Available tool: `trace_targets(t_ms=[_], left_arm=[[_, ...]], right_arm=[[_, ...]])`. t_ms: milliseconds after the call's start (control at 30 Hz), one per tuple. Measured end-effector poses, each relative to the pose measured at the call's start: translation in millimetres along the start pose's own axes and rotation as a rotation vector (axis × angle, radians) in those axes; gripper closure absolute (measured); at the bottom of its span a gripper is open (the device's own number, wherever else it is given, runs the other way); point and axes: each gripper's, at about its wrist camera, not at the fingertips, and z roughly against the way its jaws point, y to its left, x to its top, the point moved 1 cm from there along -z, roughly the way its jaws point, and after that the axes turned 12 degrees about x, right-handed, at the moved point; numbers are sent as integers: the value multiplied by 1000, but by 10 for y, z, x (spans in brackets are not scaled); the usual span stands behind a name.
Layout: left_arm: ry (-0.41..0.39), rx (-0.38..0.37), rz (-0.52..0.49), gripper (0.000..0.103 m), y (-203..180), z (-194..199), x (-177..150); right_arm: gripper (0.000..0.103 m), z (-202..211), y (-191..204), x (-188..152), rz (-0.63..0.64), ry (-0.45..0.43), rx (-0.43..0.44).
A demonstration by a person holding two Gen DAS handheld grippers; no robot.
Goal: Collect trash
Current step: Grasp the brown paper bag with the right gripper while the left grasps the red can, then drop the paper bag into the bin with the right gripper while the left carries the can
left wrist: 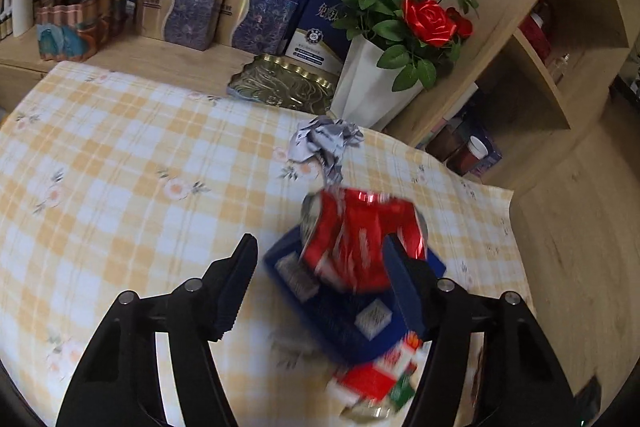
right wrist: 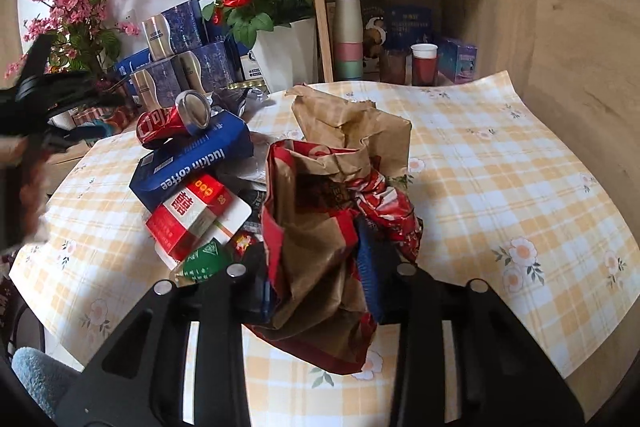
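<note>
Trash piled on a checked bench, one hand-held gripper spread over a can, the other pinching a paper bag.

The right hand-held gripper (right wrist: 318, 279) is pressed onto the crumpled brown paper bag (right wrist: 332, 211), whose open mouth shows red wrapper scraps (right wrist: 386, 207) stuffed inside. Just left of the bag lie a blue coffee carton (right wrist: 192, 163), a red and white cigarette pack (right wrist: 192, 215) and a green packet (right wrist: 204, 259), heaped together. A crushed red can (left wrist: 356, 239) rests on top of the carton, between the spread fingers of the left hand-held gripper (left wrist: 320, 283), nearer its right finger; whether that finger touches it is unclear. Beyond the can sits a crumpled silver wrapper (left wrist: 326, 143) on the bench (left wrist: 120, 167).
</note>
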Motion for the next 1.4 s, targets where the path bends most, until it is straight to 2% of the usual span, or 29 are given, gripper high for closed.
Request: trace_targets(t_ms=[100, 233, 267, 300, 333, 433, 500, 633, 700, 800, 1067, 1200, 1400], left_arm=[[24, -4, 38, 40, -34, -223, 97], [77, 3, 30, 40, -155, -507, 138], [99, -8, 47, 45, -155, -568, 138], [115, -20, 60, 63, -142, -606, 136], [133, -19, 70, 72, -129, -644, 128], [119, 9, 38, 73, -122, -586, 92], [101, 19, -10, 74, -131, -474, 91], [18, 8, -111, 74, -126, -2, 71], [-11, 30, -193, 74, -140, 264, -22], [-38, 32, -246, 74, -94, 568, -221], [-105, 7, -232, 73, 287, 1420, -1040], [-90, -36, -189, 73, 519, 1730, -1447], [-109, -36, -246, 73, 689, 2088, -2005]], right_arm=[[67, 37, -51, -19, -25, -5, -9], [67, 96, -139, -48, -48, -8, -25], [67, 105, -142, -55, -48, -8, -26], [67, 118, -149, -66, -47, -9, -26], [67, 127, -156, -76, -47, -9, -25], [67, 154, -173, -98, -54, -5, -23], [67, 209, -161, -122, -62, -8, -10], [67, 360, -115, -178, -62, -10, 6], [67, 436, -91, -199, -74, -14, 15], [67, 558, -16, -224, -75, -21, 26], [67, 845, 339, -411, -60, 11, 82], [67, 988, 545, -555, -43, 23, 124], [67, 1148, 805, -914, -65, 61, 230]])
